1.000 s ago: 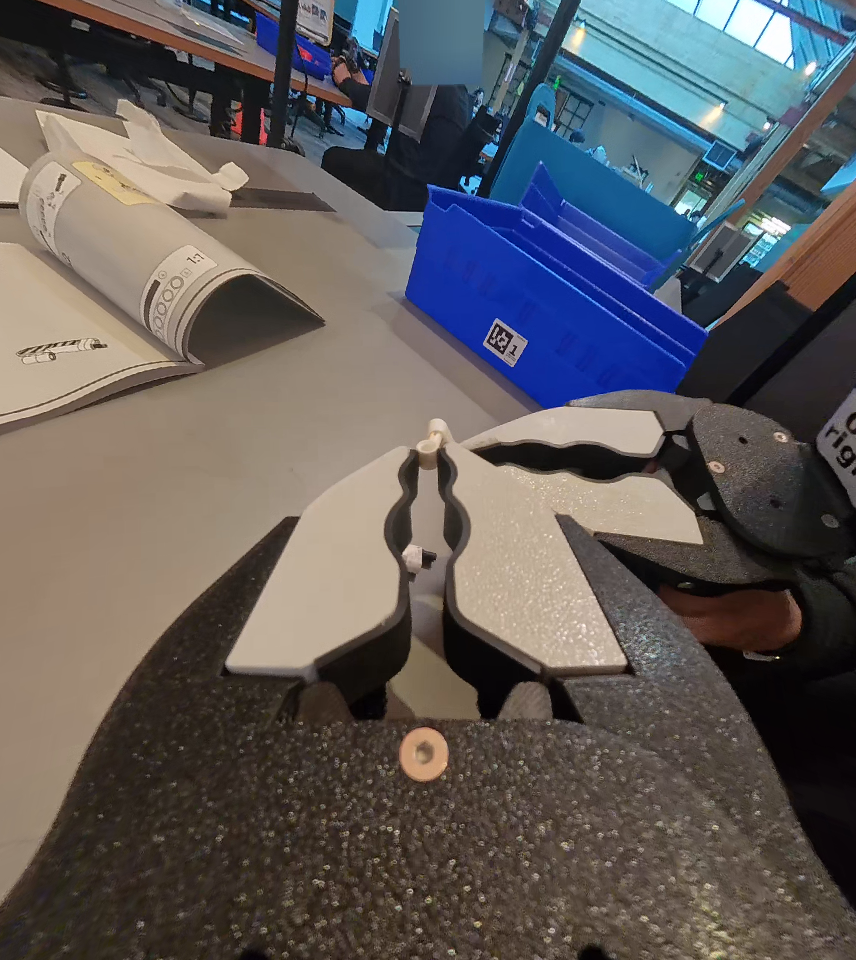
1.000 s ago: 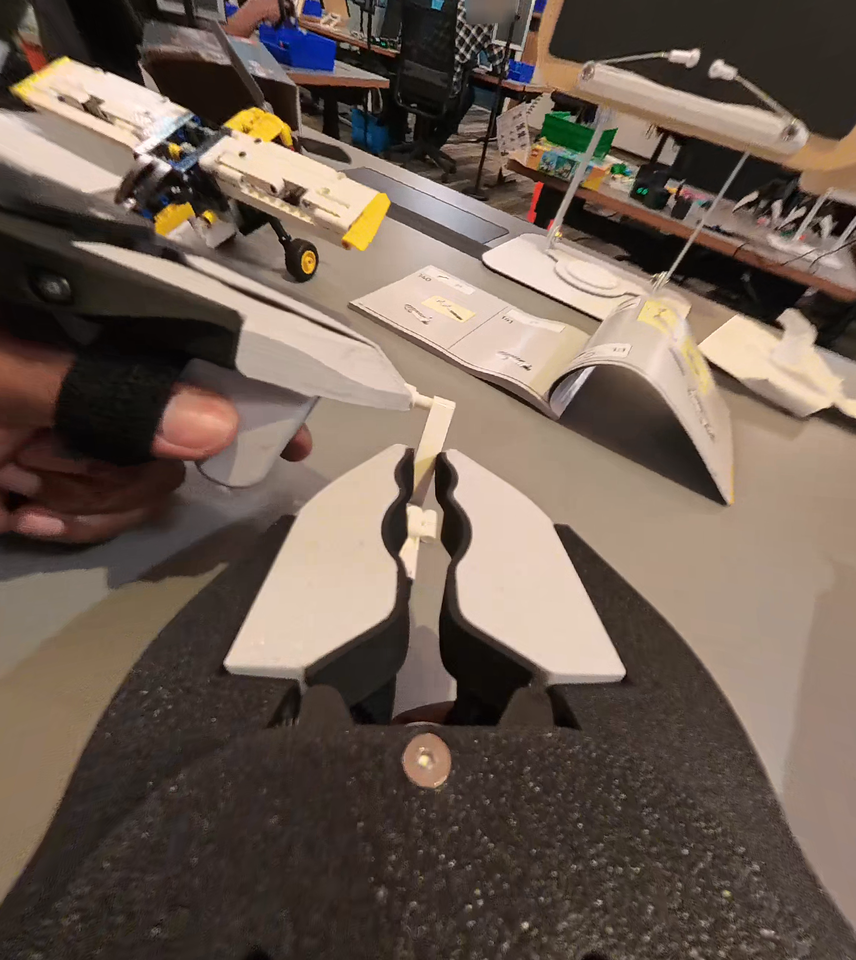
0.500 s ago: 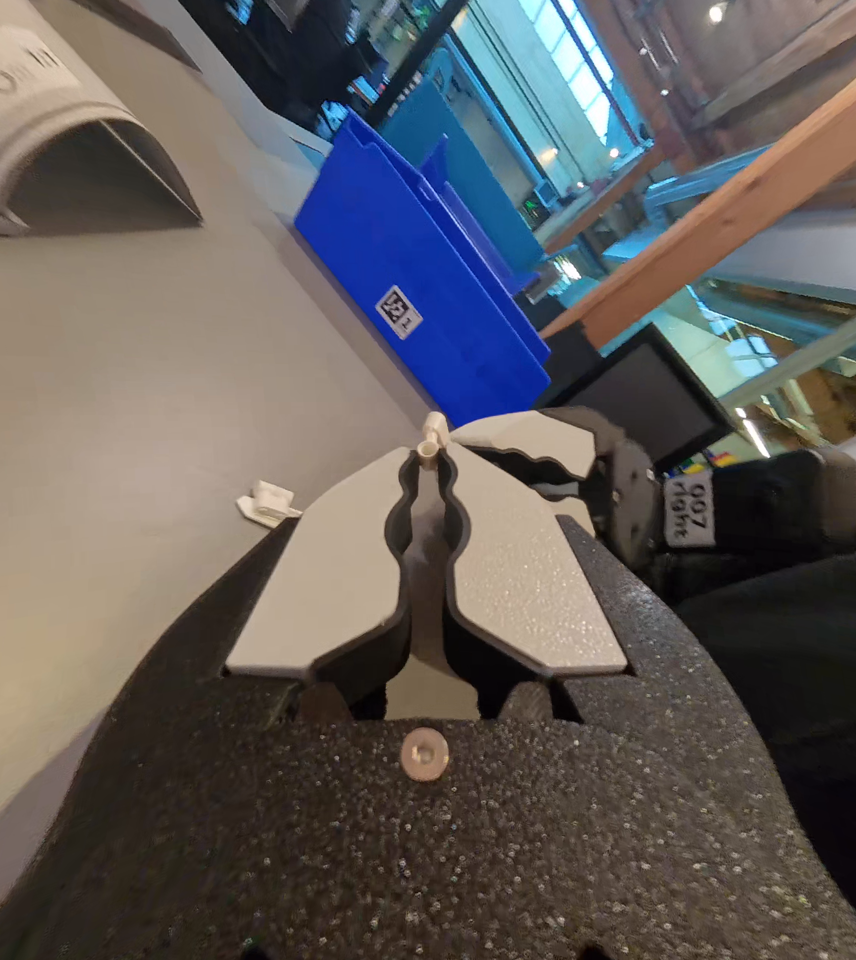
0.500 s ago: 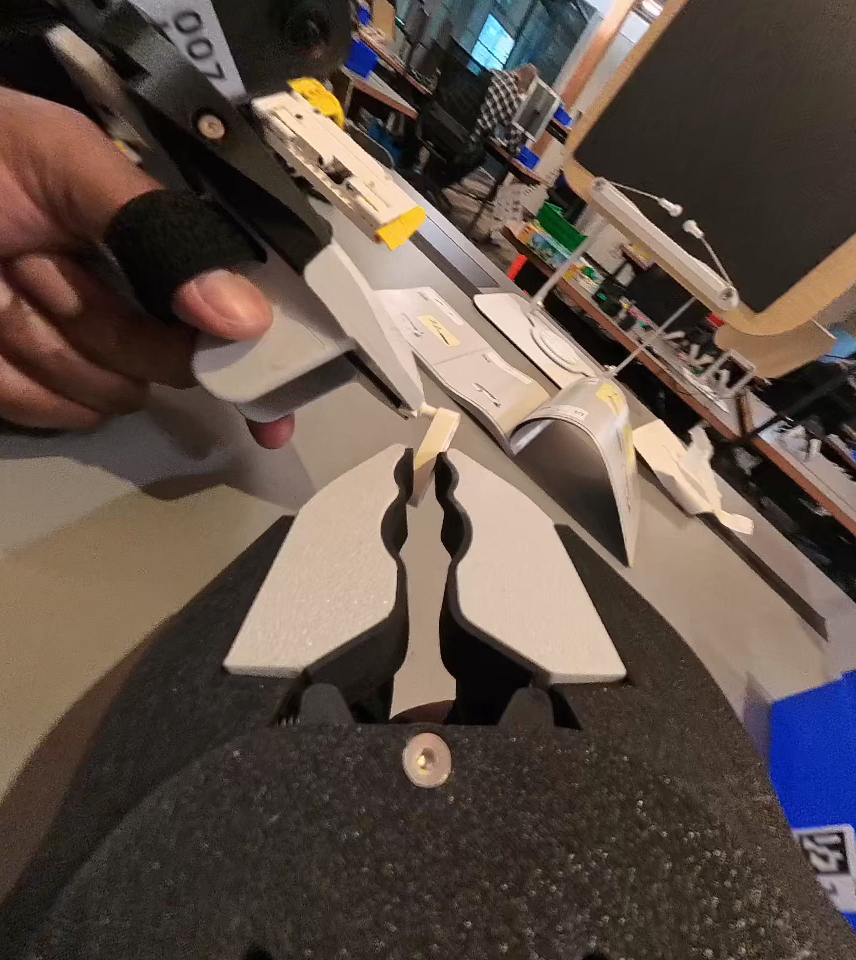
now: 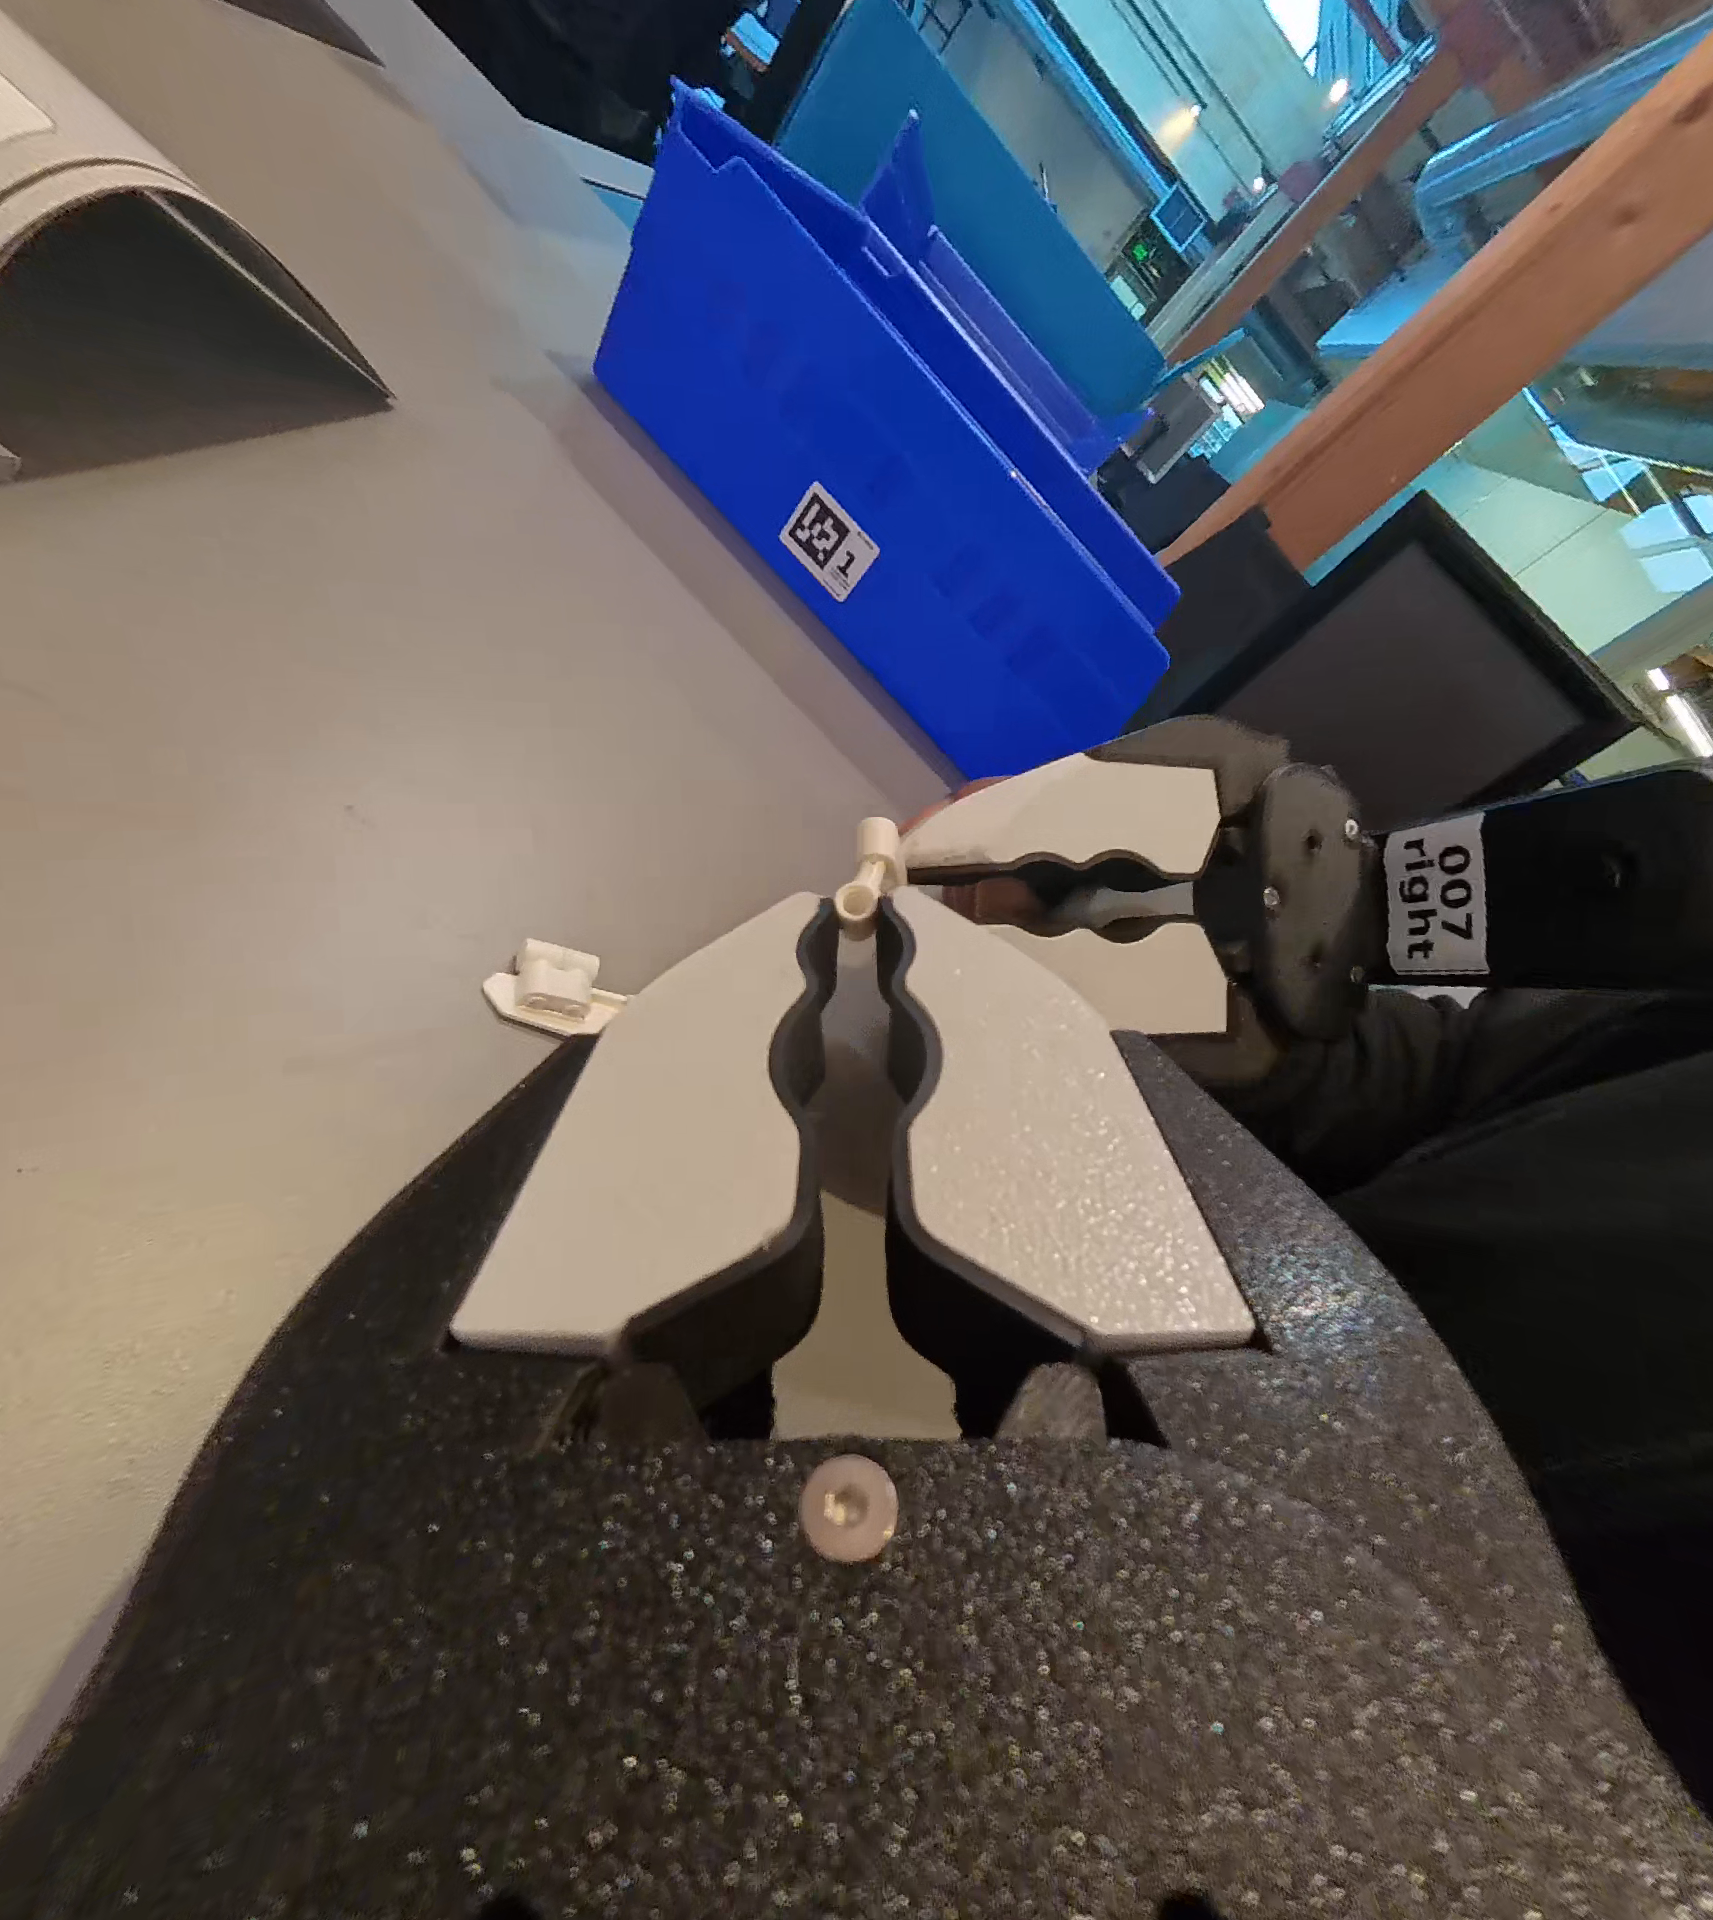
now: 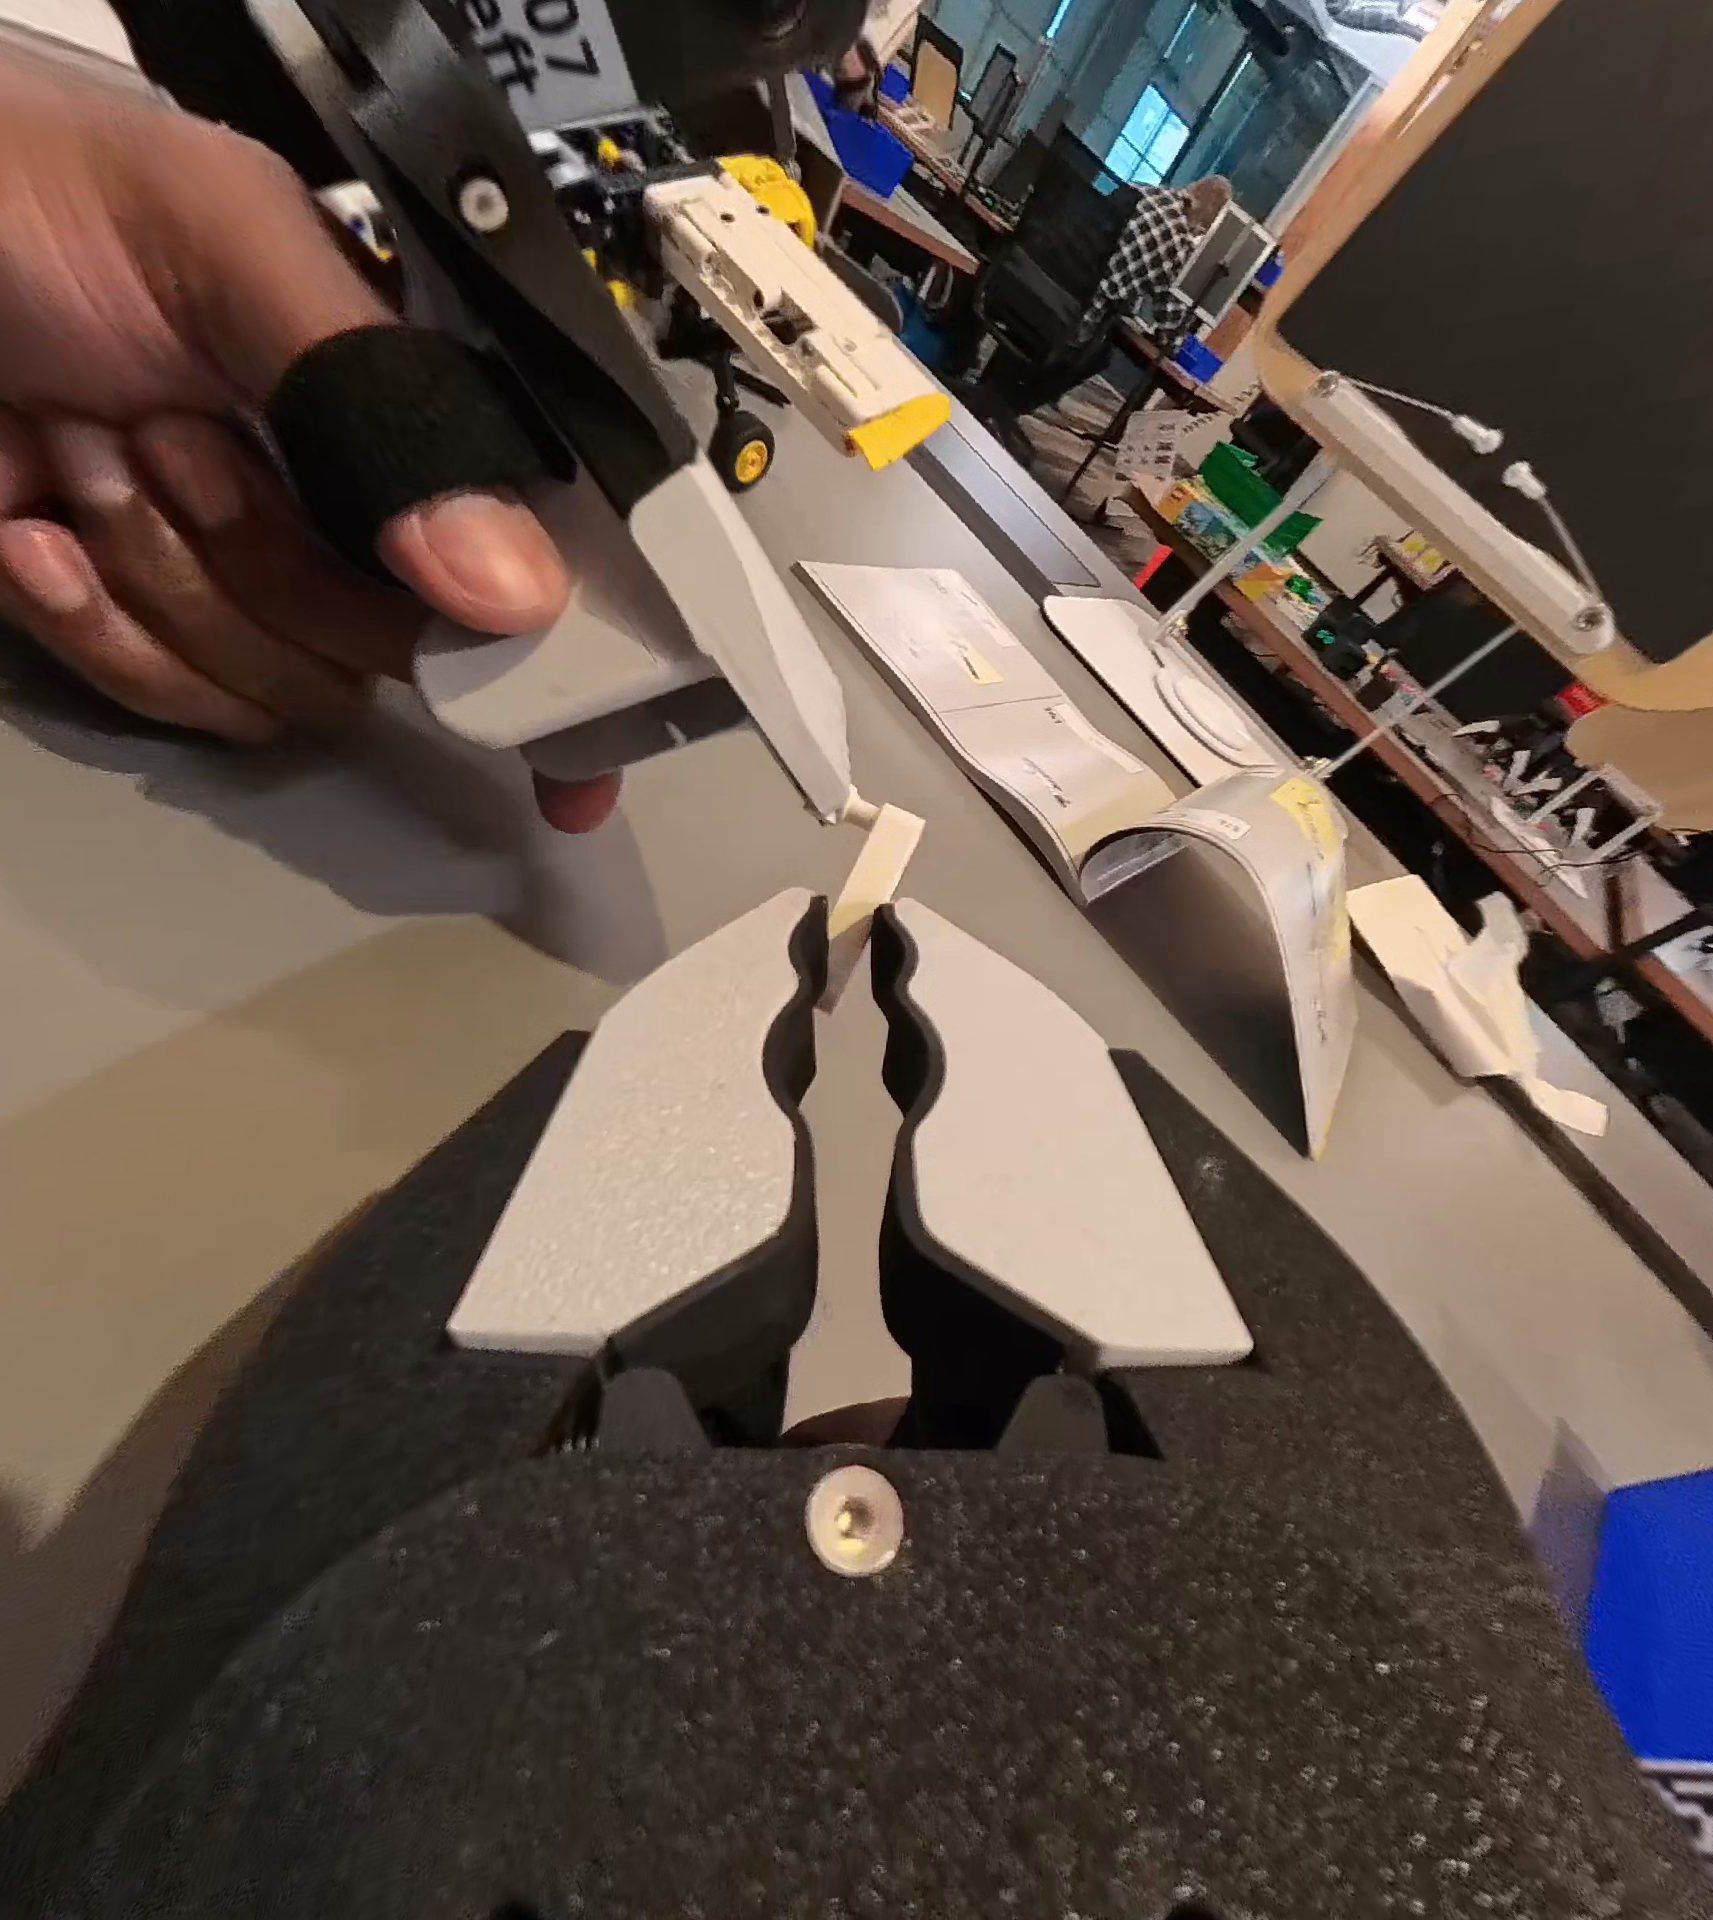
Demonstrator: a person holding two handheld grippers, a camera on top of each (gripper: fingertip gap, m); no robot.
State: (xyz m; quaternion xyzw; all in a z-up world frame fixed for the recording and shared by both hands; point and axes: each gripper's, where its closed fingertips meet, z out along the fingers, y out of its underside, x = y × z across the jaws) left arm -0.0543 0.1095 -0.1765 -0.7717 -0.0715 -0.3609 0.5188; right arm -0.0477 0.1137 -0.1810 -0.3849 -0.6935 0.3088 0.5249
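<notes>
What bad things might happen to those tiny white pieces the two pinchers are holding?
1. The left gripper pinches the small white peg only at its very fingertips, so it might slip out and drop onto the grey table.
2. The right gripper holds the flat white piece by one end, so a push from the peg might tilt it.

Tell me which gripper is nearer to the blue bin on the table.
Right. In the left wrist view, the right gripper is right in front of the blue bin; the left gripper is further back. Both pinch small cream plastic pieces.
</notes>
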